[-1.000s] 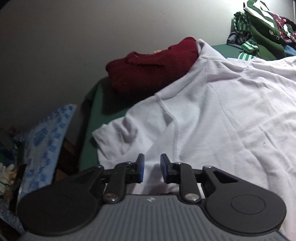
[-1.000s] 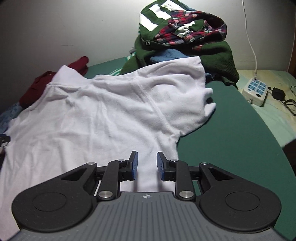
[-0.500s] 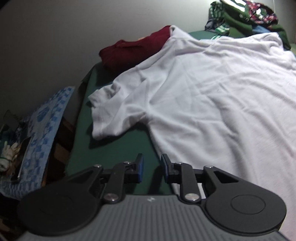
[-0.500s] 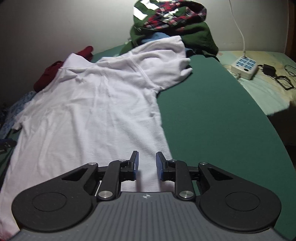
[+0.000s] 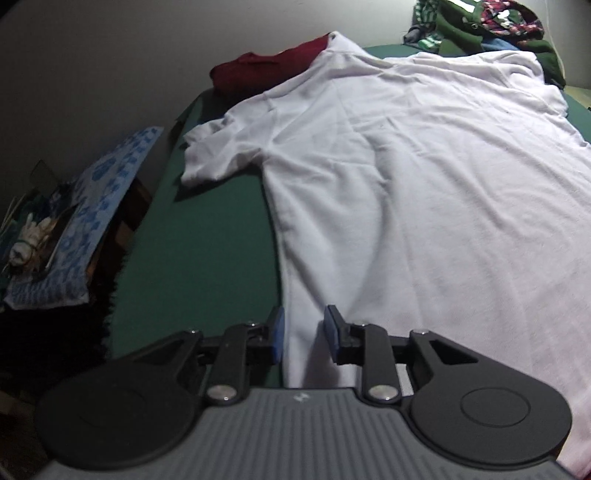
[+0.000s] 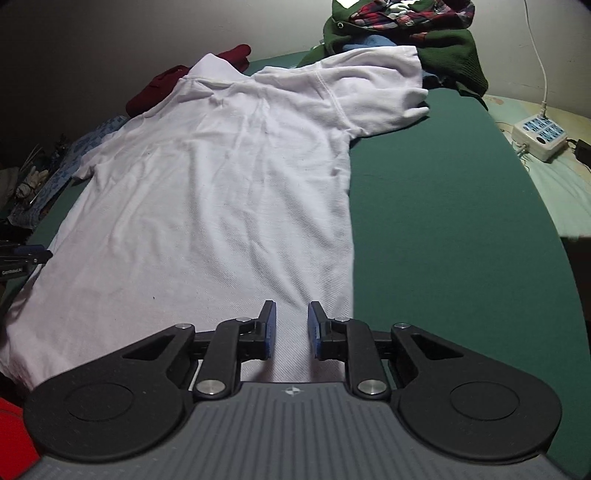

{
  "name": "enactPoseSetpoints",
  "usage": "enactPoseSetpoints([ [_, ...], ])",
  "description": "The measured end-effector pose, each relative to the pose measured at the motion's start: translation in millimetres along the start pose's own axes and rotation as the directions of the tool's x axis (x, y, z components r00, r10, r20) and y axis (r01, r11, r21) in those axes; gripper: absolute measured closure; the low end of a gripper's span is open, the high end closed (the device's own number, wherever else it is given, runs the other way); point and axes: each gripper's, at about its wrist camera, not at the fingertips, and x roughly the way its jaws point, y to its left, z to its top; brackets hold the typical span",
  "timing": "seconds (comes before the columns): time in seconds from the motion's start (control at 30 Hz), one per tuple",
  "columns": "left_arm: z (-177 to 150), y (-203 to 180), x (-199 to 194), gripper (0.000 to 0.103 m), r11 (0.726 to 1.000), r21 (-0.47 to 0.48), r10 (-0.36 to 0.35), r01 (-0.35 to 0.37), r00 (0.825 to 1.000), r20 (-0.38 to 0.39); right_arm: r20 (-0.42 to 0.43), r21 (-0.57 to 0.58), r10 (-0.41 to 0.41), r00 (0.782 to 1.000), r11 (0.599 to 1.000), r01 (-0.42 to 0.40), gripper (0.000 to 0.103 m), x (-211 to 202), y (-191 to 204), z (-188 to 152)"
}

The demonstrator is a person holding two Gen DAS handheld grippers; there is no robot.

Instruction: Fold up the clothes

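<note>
A white short-sleeved shirt (image 5: 424,184) (image 6: 221,184) lies spread flat on the green table cover (image 5: 207,240), collar at the far end. My left gripper (image 5: 303,328) hovers over the shirt's left side edge, low down near the hem. Its jaws are opening, and the cloth lies flat beneath the gap with neither pad pressing it. My right gripper (image 6: 291,325) is open above the shirt's lower right part, close to the right side edge, holding nothing. A dark part of the left gripper (image 6: 22,258) shows at the left edge of the right wrist view.
A folded maroon garment (image 5: 269,70) lies beyond the collar. A pile of green and plaid clothes (image 6: 406,26) sits at the far right. A white power strip (image 6: 539,136) with its cord lies beyond the table's right edge, and a blue patterned cloth (image 5: 99,206) left of it.
Both grippers have drawn back from the sleeve area toward the hem end. The left went from over the left sleeve to the lower left side edge. The shirt has not moved.
</note>
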Motion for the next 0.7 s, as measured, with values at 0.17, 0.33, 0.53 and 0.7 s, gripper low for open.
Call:
enactPoseSetpoints([
  [0.17,-8,-10,-24,0.078,0.998,-0.044,-0.050,0.050,0.999,-0.015,-0.061,-0.033,0.194,0.979,0.980,-0.196,0.078,-4,24,-14],
  [0.33,-29,-37,-35,0.073,0.994,-0.055,-0.093,0.090,0.994,-0.050,-0.096,-0.110,0.241,0.966,0.962,-0.251,0.079,-10,27,-34],
  [0.53,-48,-22,-46,0.058,0.997,-0.077,-0.018,0.010,0.994,-0.108,-0.132,-0.114,0.192,0.972,0.972,-0.207,0.083,-27,-6,-37],
  [0.7,-51,-13,-56,0.061,0.991,-0.134,-0.017,-0.003,0.989,-0.145,-0.187,-0.156,0.163,0.969,0.969,-0.193,0.082,-25,-10,-26],
])
